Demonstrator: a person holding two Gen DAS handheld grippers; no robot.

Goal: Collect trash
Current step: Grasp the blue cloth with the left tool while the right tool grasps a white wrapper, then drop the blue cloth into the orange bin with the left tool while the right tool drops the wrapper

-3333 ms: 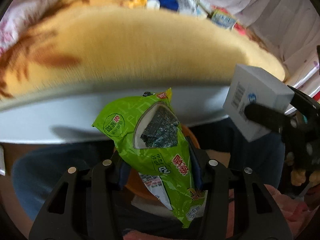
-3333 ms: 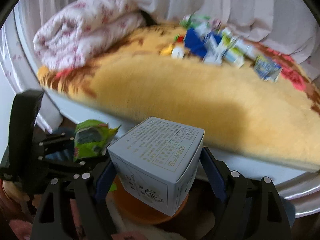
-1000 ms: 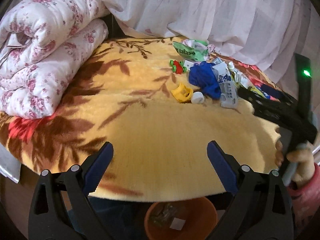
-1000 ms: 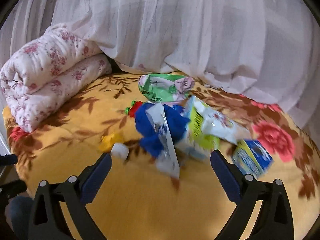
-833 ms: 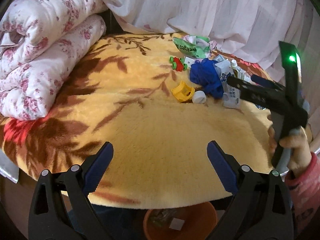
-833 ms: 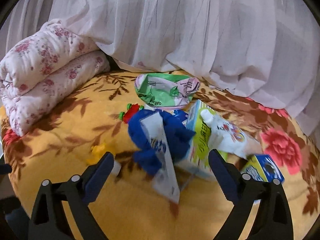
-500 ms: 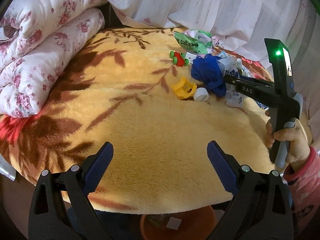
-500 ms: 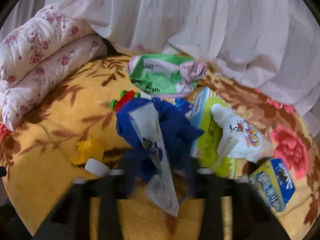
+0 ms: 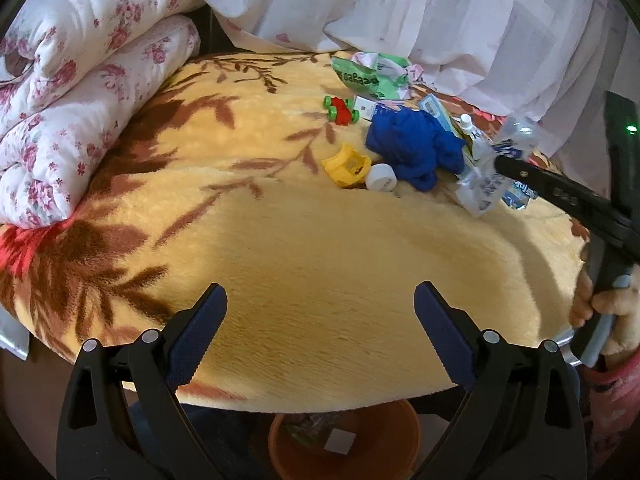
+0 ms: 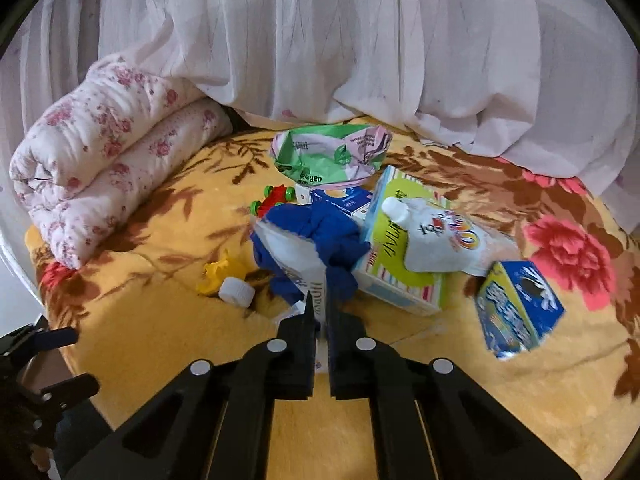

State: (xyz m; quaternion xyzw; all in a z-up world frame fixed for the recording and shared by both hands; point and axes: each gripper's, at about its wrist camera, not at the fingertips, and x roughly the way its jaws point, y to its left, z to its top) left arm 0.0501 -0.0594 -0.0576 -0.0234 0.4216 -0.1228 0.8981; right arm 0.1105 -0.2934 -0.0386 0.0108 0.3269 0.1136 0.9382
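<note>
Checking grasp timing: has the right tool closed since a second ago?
Yes. The right tool, then spread wide before the blue cloth, is now shut on the clear plastic wrapper lying against that cloth.

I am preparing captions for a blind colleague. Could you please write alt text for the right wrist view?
The right gripper is shut on a clear plastic wrapper pulled from a trash pile on a yellow floral blanket. Behind it lie a blue cloth, a white pouch, a blue box and a green bag.
</note>
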